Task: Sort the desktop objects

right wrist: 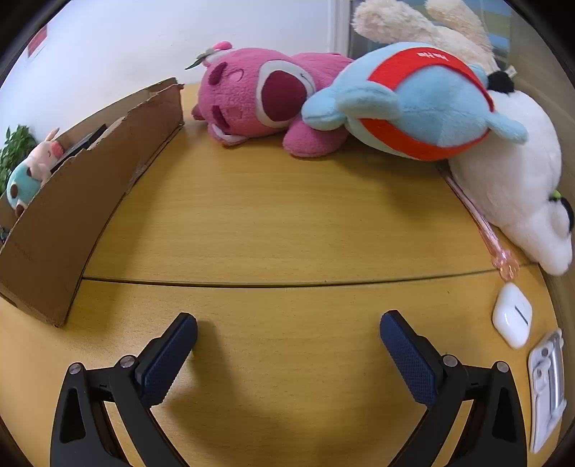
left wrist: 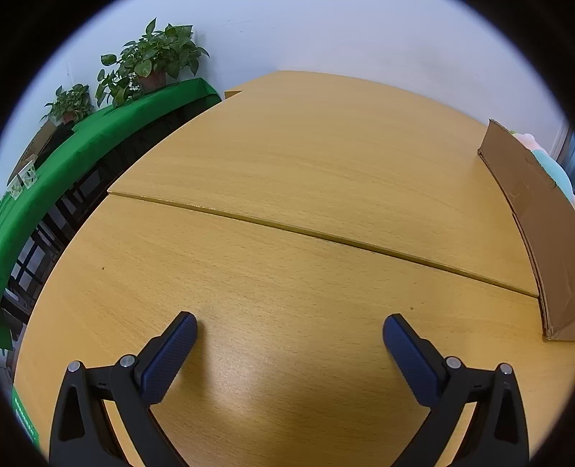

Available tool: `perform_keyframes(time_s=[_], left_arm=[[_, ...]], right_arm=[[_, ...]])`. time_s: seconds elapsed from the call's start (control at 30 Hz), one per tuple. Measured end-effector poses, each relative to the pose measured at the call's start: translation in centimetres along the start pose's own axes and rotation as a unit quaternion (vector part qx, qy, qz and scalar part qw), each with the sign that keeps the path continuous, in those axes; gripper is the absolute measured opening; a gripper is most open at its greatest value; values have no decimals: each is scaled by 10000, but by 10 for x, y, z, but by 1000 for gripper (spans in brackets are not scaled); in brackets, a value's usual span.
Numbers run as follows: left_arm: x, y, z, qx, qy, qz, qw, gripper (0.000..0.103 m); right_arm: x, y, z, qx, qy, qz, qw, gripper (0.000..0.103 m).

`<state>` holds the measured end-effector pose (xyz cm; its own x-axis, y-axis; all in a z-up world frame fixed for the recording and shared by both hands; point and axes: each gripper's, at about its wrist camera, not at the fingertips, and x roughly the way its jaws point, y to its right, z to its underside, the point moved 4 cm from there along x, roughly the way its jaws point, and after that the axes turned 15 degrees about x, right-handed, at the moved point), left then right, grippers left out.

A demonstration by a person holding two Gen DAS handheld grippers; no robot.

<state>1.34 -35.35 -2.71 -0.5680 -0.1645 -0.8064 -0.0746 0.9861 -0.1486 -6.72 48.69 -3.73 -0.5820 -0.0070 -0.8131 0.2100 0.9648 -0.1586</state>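
Desktop objects lie scattered on a wooden table (right wrist: 287,215), most of them along its far and right edges in the right wrist view. Largest is the white plush (right wrist: 510,179), slumped at the right edge with its head toward the camera. A blue-and-red plush (right wrist: 413,104) leans on top of it, and a pink bear plush (right wrist: 258,97) lies on its side just beside that, against the far wall. A cream furry plush (right wrist: 424,25) shows behind them.

On the left stands an open cardboard box (right wrist: 72,215), its torn wall (left wrist: 532,215) also visible at the right of the left wrist view. Inside it a small pink-and-teal plush (right wrist: 32,169) pokes above the rim, with a dark flat item behind it that I cannot identify.

Smaller things sit near the right edge: a pink translucent stick (right wrist: 481,226) partly under the white plush, a white earbud case (right wrist: 512,314), and a white packaged item (right wrist: 548,388).

Both tongs are spread wide and hold nothing: the left gripper (left wrist: 289,337) over bare table, the right gripper (right wrist: 287,336) likewise.
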Motion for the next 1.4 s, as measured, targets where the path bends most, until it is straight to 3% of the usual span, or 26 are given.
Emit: perform_keyframes(time_s=[0.17,0.4,1.4], left_arm=[[1,1,-1,5,-10,9,10000,103],[2,1,-1,2,-5,4,10000,103],[2,2,-1,0,-3,-4,10000,103]], right_arm=[[-2,11,-3,201,38,143,9997,103],[1,40,-12,1025,213,731,9918,103],[5,43,-17,1028,220,746,9917,103]])
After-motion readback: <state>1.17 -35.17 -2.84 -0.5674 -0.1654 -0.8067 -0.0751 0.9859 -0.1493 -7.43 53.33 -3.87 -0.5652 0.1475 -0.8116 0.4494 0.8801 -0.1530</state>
